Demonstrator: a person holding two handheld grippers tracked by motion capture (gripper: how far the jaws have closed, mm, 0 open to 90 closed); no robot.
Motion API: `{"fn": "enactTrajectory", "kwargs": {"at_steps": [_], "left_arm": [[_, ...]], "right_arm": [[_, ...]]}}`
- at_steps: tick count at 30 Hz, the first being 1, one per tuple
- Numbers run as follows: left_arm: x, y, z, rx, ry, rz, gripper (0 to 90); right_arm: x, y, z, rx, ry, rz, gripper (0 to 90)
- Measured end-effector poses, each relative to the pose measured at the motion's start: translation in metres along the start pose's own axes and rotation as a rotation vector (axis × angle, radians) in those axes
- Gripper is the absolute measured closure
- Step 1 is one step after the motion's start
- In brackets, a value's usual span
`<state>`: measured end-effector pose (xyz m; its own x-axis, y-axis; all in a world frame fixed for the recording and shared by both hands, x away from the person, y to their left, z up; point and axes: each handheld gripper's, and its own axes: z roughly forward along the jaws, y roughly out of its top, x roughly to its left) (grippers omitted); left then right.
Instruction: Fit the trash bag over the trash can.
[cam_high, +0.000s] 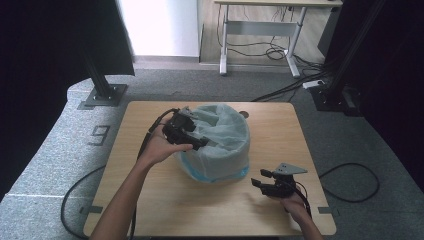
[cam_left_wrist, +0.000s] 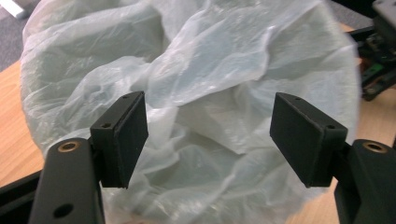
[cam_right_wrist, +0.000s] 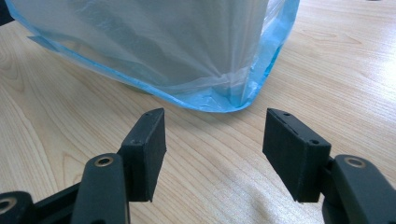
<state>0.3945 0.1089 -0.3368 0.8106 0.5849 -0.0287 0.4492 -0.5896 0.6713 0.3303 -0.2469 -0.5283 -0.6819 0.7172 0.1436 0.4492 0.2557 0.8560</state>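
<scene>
With the bag-lined bin (cam_high: 220, 142) at the table's centre, we should ease our left gripper (cam_high: 192, 135), jaws apart and empty, onto the bag's crumpled rim, while our right gripper (cam_high: 261, 180) waits spread lower right.

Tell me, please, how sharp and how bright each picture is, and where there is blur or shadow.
High view: dim and soft, with dark curtains at both sides and a bright wall behind; the plastic bag is pale. Left gripper view: the bag is evenly lit, slightly smeared at its right edge. Right gripper view: sharp wood grain on the table, soft shadow under the bag's blue hem.
</scene>
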Motion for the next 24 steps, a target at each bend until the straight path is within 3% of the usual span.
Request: {"fn": "enactTrajectory", "kwargs": {"at_steps": [6, 14, 18, 21, 24], "left_arm": [[-0.013, 0.002, 0.002, 0.0, -0.028, 0.02, 27.3], [-0.015, 0.004, 0.026, 0.094, -0.014, 0.017, 27.7], [-0.016, 0.005, 0.032, 0.116, -0.012, 0.009, 28.1], [-0.014, 0.004, 0.033, 0.111, -0.017, 0.0, 28.0], [-0.013, 0.001, 0.03, 0.075, -0.02, -0.005, 27.8]], "right_arm": [[0.001, 0.0, 0.001, 0.004, 0.0, -0.002, 38.2], [0.0, -0.001, -0.001, 0.001, -0.003, 0.0, 38.2], [-0.001, -0.001, -0.001, 0.0, -0.006, 0.0, 38.2], [-0.001, -0.001, -0.002, -0.003, -0.008, 0.001, 38.1], [-0.002, -0.001, -0.002, -0.004, -0.009, 0.0, 38.1]]}}
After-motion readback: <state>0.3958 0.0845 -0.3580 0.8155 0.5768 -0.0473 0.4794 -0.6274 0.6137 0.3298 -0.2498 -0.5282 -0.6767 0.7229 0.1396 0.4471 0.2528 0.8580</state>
